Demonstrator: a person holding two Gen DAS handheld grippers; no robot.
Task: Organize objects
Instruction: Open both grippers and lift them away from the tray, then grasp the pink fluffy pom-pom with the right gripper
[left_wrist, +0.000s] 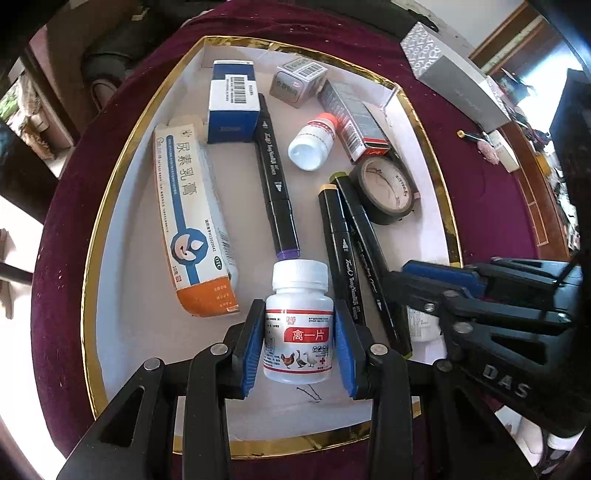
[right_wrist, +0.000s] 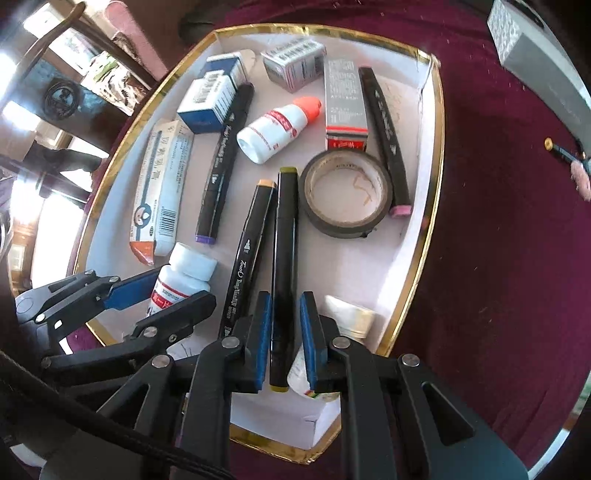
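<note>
A gold-rimmed white tray (left_wrist: 122, 206) (right_wrist: 424, 229) on a maroon cloth holds boxes, markers, bottles and tape. My left gripper (left_wrist: 299, 347) (right_wrist: 162, 291) is shut on a white pill bottle (left_wrist: 299, 325) (right_wrist: 184, 280) with a red label, at the tray's near edge. My right gripper (right_wrist: 284, 339) (left_wrist: 436, 280) is shut on a black marker with olive ends (right_wrist: 283, 266) (left_wrist: 369, 251). A second black marker with a tan cap (right_wrist: 251, 243) (left_wrist: 340, 254) lies beside it on the left. A small white tube (right_wrist: 347, 314) lies under the right fingers.
In the tray: a long ointment box (left_wrist: 192, 221), a blue-white box (left_wrist: 232, 103), a silver cube box (left_wrist: 295, 81), a silver-red box (right_wrist: 345, 107), an orange-capped bottle (right_wrist: 277, 129), black tape roll (right_wrist: 345, 192), purple-tipped marker (left_wrist: 275, 177), pink-tipped marker (right_wrist: 386, 140). A grey box (left_wrist: 458, 81) lies outside.
</note>
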